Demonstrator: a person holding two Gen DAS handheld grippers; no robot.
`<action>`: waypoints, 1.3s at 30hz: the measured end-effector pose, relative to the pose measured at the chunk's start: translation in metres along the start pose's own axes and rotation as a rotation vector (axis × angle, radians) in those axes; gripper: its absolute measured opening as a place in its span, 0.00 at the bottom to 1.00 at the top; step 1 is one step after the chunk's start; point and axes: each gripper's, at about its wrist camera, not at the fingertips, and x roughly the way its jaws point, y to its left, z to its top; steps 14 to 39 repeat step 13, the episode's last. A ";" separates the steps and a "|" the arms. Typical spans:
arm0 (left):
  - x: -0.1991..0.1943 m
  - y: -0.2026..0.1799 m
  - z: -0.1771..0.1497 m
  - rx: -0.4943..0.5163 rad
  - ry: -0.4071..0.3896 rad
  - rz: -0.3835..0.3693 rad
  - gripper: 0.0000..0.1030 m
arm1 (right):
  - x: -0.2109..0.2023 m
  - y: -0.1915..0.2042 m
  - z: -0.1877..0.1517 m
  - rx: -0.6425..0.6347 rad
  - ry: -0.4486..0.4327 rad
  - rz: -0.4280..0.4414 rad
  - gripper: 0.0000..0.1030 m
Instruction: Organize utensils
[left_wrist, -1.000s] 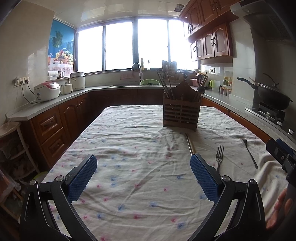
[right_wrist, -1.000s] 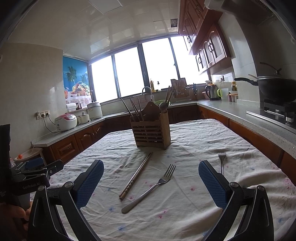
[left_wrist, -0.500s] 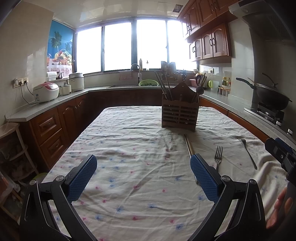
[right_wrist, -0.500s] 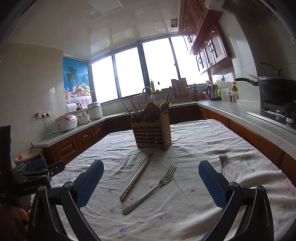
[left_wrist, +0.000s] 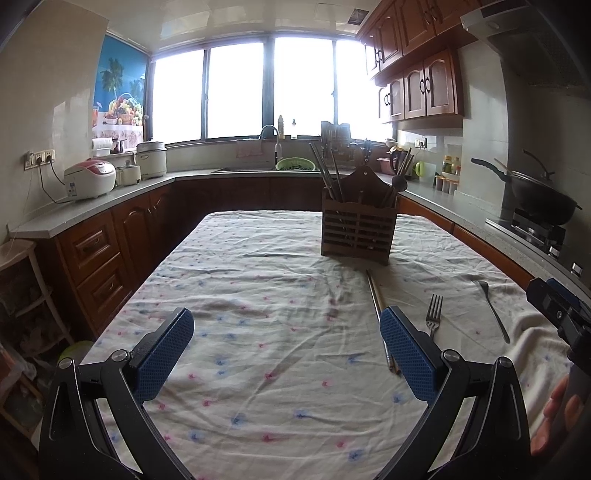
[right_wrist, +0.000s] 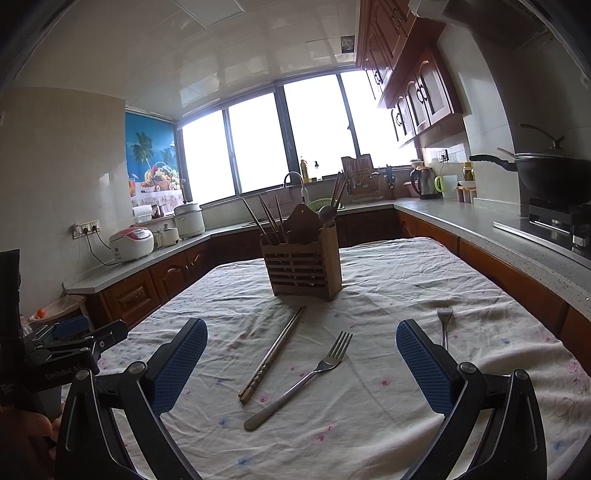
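A wooden slatted utensil holder (right_wrist: 303, 262) stands mid-table on the flowered cloth, with chopsticks and a ladle in it; it also shows in the left wrist view (left_wrist: 357, 230). In front of it lie a pair of chopsticks (right_wrist: 273, 352), a steel fork (right_wrist: 303, 376) and a second fork (right_wrist: 444, 326) to the right. In the left wrist view the chopsticks (left_wrist: 380, 317), fork (left_wrist: 433, 314) and second fork (left_wrist: 493, 310) lie right of centre. My right gripper (right_wrist: 301, 354) is open and empty above the fork and chopsticks. My left gripper (left_wrist: 286, 343) is open and empty over bare cloth.
The table (left_wrist: 258, 288) is ringed by kitchen counters: rice cookers (left_wrist: 90, 179) at left, sink (left_wrist: 269, 147) at back, a wok on the stove (left_wrist: 539, 199) at right. A stool (right_wrist: 59, 306) stands off the table's left side.
Both grippers have drifted slightly toward the table's middle; the holder and utensils shifted a little in view. Both stay open and empty.
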 end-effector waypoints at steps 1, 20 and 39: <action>-0.001 0.001 0.001 -0.004 -0.003 -0.001 1.00 | 0.001 0.000 0.001 0.000 0.001 -0.002 1.00; 0.004 0.000 0.006 -0.010 0.007 -0.014 1.00 | 0.008 -0.005 0.007 0.016 0.021 -0.006 1.00; 0.004 0.000 0.006 -0.010 0.007 -0.014 1.00 | 0.008 -0.005 0.007 0.016 0.021 -0.006 1.00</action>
